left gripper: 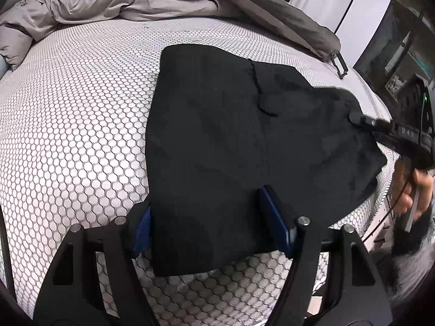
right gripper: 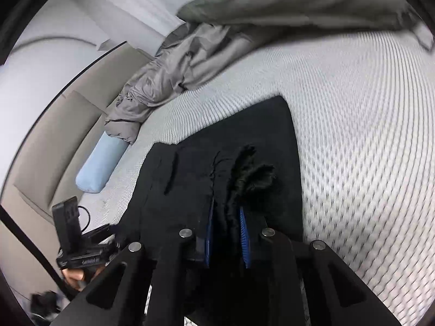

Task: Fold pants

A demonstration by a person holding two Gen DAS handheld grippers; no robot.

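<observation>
On the right tool [left gripper: 353, 115], white letters "DAS" show above black pants [left gripper: 231, 125].

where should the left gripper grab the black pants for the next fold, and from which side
Take the near hem edge of the black pants, coming from the near side of the mattress. That edge lies flat between the left gripper pads, and the right gripper pinches the neighbouring edge.
</observation>
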